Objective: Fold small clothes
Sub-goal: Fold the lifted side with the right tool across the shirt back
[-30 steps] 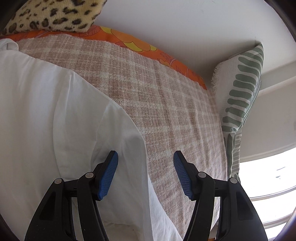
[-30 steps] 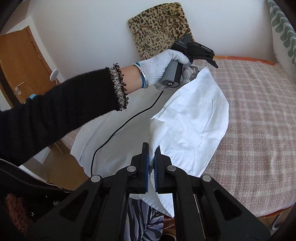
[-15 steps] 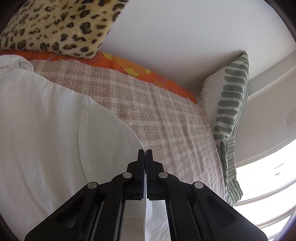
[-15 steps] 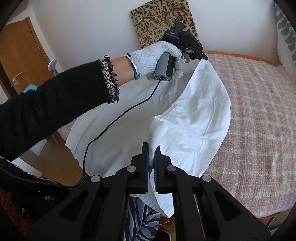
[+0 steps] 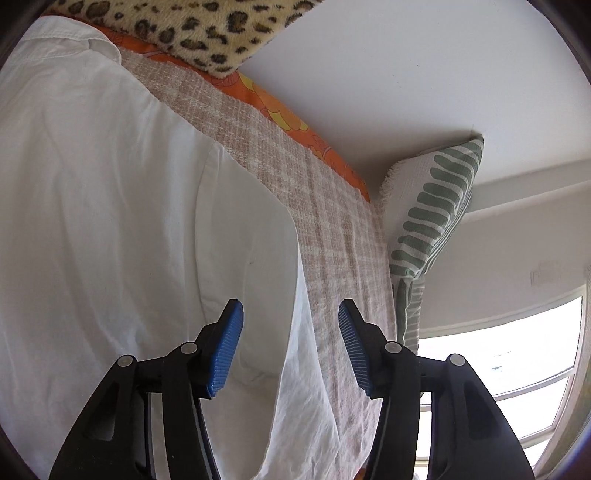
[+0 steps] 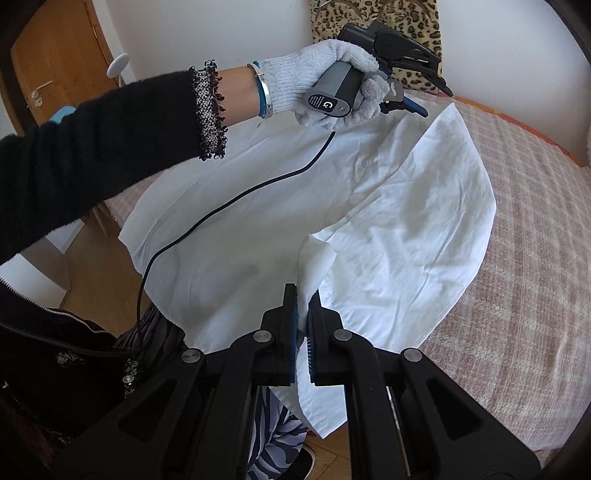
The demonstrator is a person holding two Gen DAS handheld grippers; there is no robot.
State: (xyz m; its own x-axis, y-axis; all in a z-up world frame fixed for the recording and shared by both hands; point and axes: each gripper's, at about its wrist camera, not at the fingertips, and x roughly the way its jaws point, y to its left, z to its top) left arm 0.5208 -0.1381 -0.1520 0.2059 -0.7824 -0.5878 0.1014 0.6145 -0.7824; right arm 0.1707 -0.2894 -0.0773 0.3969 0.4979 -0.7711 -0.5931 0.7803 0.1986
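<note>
The white garment (image 6: 388,221) is spread on the bed (image 6: 535,258), over its checked blanket, and the fold is judged to be only at its first stage: one side has been turned over onto the rest, so that a doubled flap with a rounded outer edge lies on top, while the far part under the gloved left hand (image 6: 332,85) is flat and single. Further folds, and a squaring of the edges, are judged to remain. The right hand-held gripper (image 6: 303,317) is pressed together on the near edge of the garment, a bunch of white cloth being pinched between its pads. The left hand-held gripper (image 5: 291,347) is held spread above the garment's far edge, with the cloth seen below its jaws but not pressed by them. Compared with half a second earlier, when its jaws were shut on that edge, the left hand-held gripper's jaws have just been opening and the cloth has been let go; the leopard-print cushion (image 5: 207,33) is now seen nearer in the left wrist view.
</note>
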